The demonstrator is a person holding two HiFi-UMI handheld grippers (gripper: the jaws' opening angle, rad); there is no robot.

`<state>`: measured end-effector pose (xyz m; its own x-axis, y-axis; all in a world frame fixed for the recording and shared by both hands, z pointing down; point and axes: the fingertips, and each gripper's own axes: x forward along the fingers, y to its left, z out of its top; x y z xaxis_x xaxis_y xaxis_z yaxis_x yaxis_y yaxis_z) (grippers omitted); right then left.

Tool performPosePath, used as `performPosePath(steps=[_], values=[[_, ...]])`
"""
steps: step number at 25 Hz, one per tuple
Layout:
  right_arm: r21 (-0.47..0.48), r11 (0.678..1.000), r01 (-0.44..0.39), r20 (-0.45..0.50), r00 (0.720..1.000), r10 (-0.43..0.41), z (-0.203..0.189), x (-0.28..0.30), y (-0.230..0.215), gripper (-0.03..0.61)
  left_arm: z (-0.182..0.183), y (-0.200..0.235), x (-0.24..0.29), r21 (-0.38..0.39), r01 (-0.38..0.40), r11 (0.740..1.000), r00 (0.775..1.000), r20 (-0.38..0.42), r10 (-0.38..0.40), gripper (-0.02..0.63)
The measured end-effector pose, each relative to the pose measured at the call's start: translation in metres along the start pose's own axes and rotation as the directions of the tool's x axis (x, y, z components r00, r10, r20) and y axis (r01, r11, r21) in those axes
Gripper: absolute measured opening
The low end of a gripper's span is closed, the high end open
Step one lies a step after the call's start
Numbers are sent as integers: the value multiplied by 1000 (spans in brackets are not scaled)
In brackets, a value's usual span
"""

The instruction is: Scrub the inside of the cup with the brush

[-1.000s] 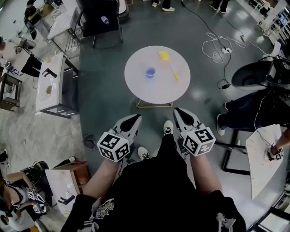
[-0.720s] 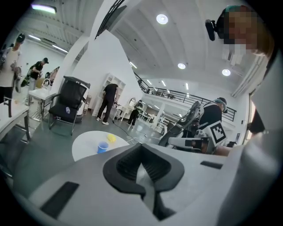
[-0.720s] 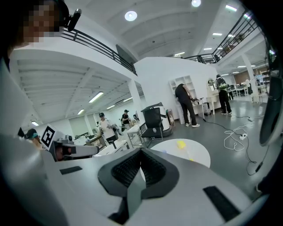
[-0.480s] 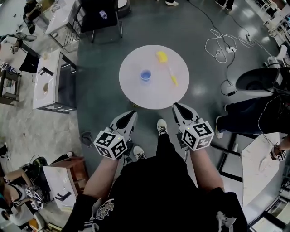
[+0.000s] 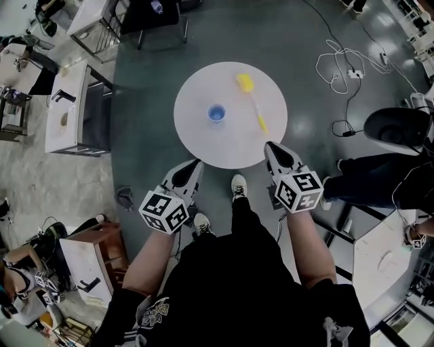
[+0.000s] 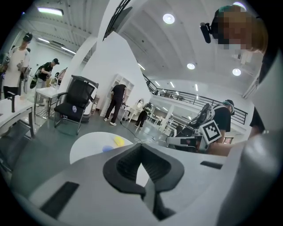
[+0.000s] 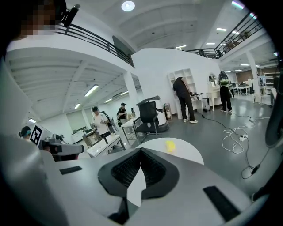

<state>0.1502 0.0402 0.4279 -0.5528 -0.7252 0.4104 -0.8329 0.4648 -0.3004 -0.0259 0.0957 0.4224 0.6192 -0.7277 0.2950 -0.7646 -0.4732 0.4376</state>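
Observation:
A small blue cup (image 5: pixel 216 113) stands near the middle of the round white table (image 5: pixel 196 139). To its right lies a brush (image 5: pixel 251 99) with a yellow head and a yellow-tipped white handle. In the head view my left gripper (image 5: pixel 194 164) hangs below the table's near left edge, jaws shut and empty. My right gripper (image 5: pixel 270 146) is at the near right edge, also shut and empty. The left gripper view shows the cup (image 6: pixel 107 149) and the brush head (image 6: pixel 119 141) beyond its shut jaws. Over the right gripper's shut jaws the brush head (image 7: pixel 170 145) shows on the table.
A black office chair (image 5: pixel 149 17) stands beyond the table. White benches (image 5: pixel 68 108) line the left side. Cables (image 5: pixel 342 74) trail over the grey floor at right, near a seated person (image 5: pixel 380 179). Other people stand far off in both gripper views.
Both grippers have come closer to the table's near edge, the right one now reaching its rim. The table sits nearer in the head view. The jaws stay shut.

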Motion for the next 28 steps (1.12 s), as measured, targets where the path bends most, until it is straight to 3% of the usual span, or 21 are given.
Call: performPosePath(steps=[7, 16, 28], values=[[9, 1000, -12, -50, 999, 13, -9, 41, -38, 21, -5, 21, 29, -49, -54, 997, 998, -12, 53, 5], [17, 1000, -3, -120, 993, 5, -28, 93, -85, 21, -17, 50, 59, -35, -138, 990, 990, -18, 138, 6], [15, 1000, -10, -239, 971, 13, -61, 162, -140, 25, -32, 62, 79, -82, -243, 966, 970, -43, 240, 6]])
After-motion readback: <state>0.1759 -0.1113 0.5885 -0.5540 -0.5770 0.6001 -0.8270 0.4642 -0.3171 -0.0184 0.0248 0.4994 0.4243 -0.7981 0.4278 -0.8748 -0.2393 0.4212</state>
